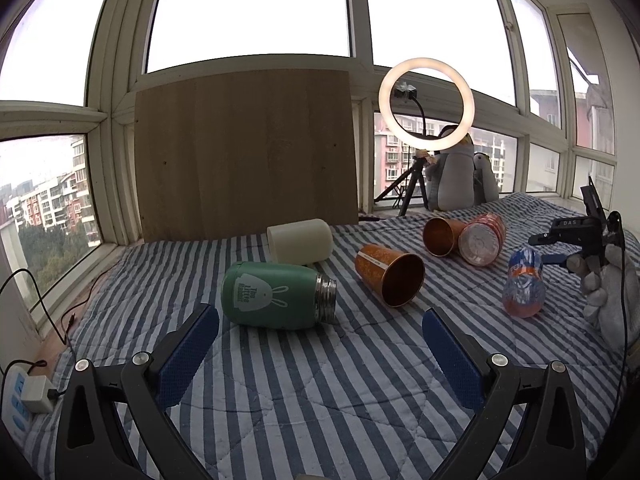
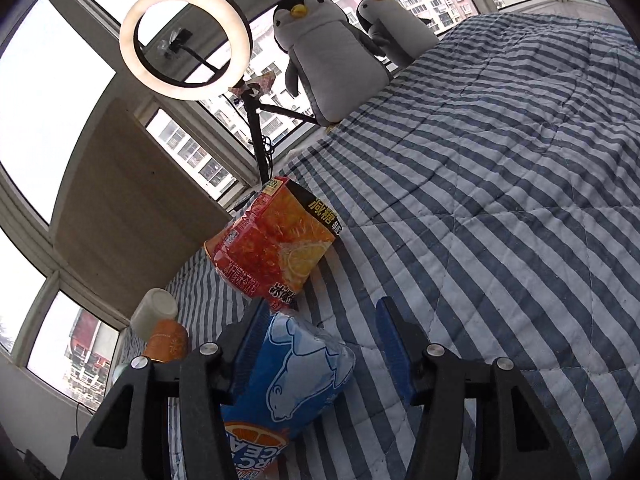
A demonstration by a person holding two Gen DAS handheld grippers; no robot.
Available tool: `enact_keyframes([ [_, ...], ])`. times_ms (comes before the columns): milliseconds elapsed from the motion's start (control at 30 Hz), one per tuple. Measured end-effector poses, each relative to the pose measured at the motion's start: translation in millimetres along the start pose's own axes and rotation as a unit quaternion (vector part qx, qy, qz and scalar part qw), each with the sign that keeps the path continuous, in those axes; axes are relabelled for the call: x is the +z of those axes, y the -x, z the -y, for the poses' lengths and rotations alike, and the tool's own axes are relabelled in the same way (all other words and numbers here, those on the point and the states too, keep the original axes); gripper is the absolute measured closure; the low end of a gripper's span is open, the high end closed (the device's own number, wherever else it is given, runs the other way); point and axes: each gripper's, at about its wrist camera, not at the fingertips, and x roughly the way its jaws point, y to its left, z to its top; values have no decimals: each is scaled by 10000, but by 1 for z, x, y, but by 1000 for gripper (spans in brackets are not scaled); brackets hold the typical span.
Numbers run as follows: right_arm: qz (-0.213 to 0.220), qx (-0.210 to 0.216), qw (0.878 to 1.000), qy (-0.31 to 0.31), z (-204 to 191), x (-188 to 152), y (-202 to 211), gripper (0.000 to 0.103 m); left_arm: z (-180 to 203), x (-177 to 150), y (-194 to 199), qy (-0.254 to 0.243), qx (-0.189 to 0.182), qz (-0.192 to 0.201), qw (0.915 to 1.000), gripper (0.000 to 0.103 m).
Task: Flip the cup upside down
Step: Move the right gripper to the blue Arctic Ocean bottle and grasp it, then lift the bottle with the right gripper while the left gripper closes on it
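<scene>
Hovering low over blue-and-white striped quilt (image 1: 320, 380), left gripper (image 1: 320, 340) spread wide, empty, aimed at green steel flask (image 1: 276, 296) lying on side. Orange paper cup with copper lining (image 1: 390, 274) on side just right of flask — mouth toward camera. White-gloved hand (image 1: 608, 284) holds right gripper (image 2: 320, 344) tilted, jaws apart around clear blue-labelled plastic bottle (image 2: 296, 372), left pad touching — grip not certain.

A home: an enclosed high-rise balcony or sunroom. A blue-and-white striped quilt (image 1: 360, 380) covers the surface; behind it run window frames (image 1: 360, 40) overlooking apartment blocks. At the quilt's far edge sit two plush penguins (image 2: 332, 52) beside a lit ring light (image 1: 426, 105) on a tripod.
</scene>
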Motion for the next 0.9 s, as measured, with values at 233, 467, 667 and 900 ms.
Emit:
enact_keyframes([
  [233,-305,432,9983,-259,3,-13,-6,52,-2,-2,1,-2,-32,19,10000,0],
  [467,-375,422,9976,-399,-1,-29,6,52,-4,-5,4,41,-87,15,10000,0],
  [667,-659,754,9913,-850,-6,-44,-2,52,-7,-9,11,41,-89,51,9999,0],
  [900,-995,946,9887,-596,-56,-75,-25,52,-24,-10,14,138,-5,38,9999,0],
])
